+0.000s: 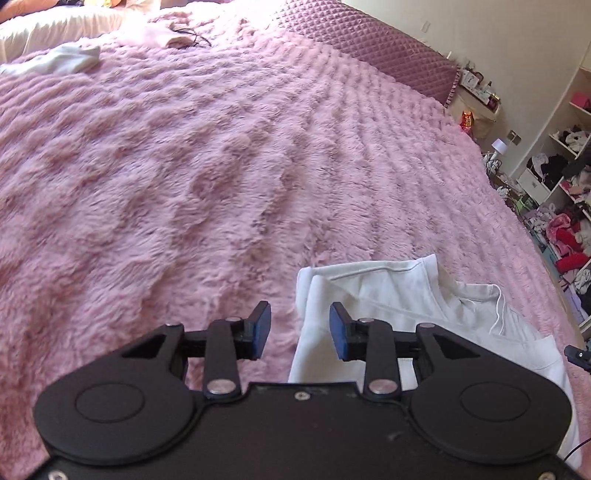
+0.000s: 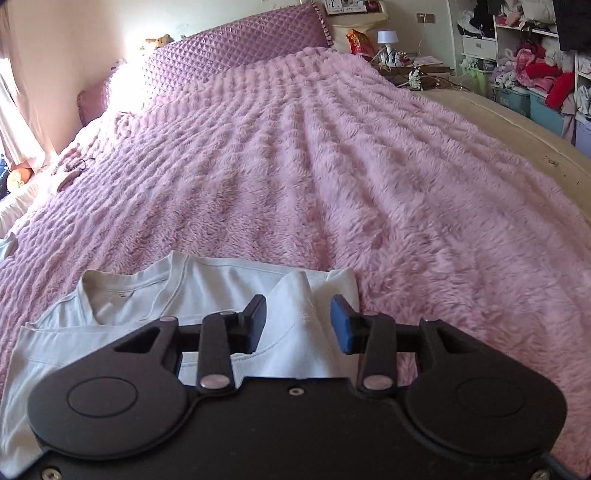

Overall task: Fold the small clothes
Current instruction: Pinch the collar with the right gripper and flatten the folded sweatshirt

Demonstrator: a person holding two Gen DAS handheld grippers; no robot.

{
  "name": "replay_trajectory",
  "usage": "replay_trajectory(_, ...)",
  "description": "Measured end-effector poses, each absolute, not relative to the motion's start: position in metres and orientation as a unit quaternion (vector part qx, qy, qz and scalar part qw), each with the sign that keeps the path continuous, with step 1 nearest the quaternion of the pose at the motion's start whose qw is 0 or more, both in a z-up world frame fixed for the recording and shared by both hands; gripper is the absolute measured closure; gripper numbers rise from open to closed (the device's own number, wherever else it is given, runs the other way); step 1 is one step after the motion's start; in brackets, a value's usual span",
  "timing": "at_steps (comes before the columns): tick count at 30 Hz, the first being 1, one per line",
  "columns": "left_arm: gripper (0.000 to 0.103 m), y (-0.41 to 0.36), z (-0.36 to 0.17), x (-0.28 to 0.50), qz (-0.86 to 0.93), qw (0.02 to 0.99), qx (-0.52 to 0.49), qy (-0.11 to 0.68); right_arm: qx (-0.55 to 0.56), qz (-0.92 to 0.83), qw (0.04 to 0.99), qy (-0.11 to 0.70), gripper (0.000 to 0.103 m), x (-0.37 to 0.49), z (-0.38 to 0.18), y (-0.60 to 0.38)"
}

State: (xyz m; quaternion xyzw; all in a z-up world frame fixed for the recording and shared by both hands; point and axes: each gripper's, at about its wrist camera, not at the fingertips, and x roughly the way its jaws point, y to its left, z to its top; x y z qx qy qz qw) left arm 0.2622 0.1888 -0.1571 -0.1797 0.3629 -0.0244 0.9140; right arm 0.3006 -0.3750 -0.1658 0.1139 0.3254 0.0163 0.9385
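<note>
Both grippers, left (image 1: pixel 299 330) and right (image 2: pixel 298 323), hang unclenched and empty over the white shirt (image 2: pixel 221 280); regrasping its raised fold at 12 o'clock risks bunching it.

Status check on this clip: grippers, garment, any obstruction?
Left gripper open, empty. Right gripper open, empty. White shirt on pink blanket, sleeve folded in. Nothing blocking.

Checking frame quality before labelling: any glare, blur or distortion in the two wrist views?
Left wrist: blown-out glare along the top edge by the white bedding; blanket soft, slightly smeared; fisheye bends the shelves. Right wrist: strong window glare top left washes out the pillow edge; shirt sharp and evenly lit.
</note>
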Motion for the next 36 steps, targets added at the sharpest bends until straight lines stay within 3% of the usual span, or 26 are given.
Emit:
replay_trajectory(11, 0.070, 0.150, -0.185, 0.312, -0.033, 0.911, -0.101, 0.398, 0.131, 0.019, 0.933, 0.335, 0.064, 0.306, -0.185, -0.367)
replay_trajectory(13, 0.083, 0.149, -0.187, 0.313, -0.040, 0.912, -0.105, 0.395, 0.127, 0.025, 0.933, 0.337, 0.064, 0.306, -0.187, -0.366)
replay_trajectory(14, 0.102, 0.147, -0.187, 0.314, -0.043, 0.913, -0.102, 0.394, 0.125, 0.025, 0.932, 0.340, 0.070, 0.306, -0.187, -0.365)
replay_trajectory(15, 0.102, 0.143, -0.187, 0.313, -0.041, 0.915, -0.097, 0.390, 0.119, 0.020, 0.933, 0.340, 0.088, 0.306, -0.188, -0.365)
replay_trajectory(18, 0.102, 0.140, -0.173, 0.303, -0.030, 0.932, -0.083, 0.350, 0.132, 0.020, 0.938, 0.320, 0.094, 0.300, -0.180, -0.368)
replay_trajectory(22, 0.102, 0.133, -0.164, 0.311, -0.029, 0.941, -0.048, 0.335, 0.116, 0.011, 0.949, 0.294, 0.095, 0.296, -0.172, -0.364)
replay_trajectory(26, 0.101, 0.135, -0.192, 0.331, -0.020, 0.925, -0.047, 0.375, 0.116, 0.000, 0.940, 0.321, 0.094, 0.309, -0.193, -0.363)
replay_trajectory(31, 0.089, 0.141, -0.205, 0.332, -0.016, 0.922, -0.061, 0.382, 0.117, -0.005, 0.937, 0.330, 0.093, 0.308, -0.204, -0.365)
replay_trajectory(33, 0.064, 0.145, -0.196, 0.321, 0.003, 0.924, -0.074, 0.375, 0.117, -0.008, 0.935, 0.334, 0.087, 0.304, -0.198, -0.365)
replay_trajectory(36, 0.067, 0.150, -0.175, 0.293, -0.006, 0.929, -0.091, 0.360, 0.118, -0.018, 0.935, 0.333, 0.081, 0.286, -0.181, -0.357)
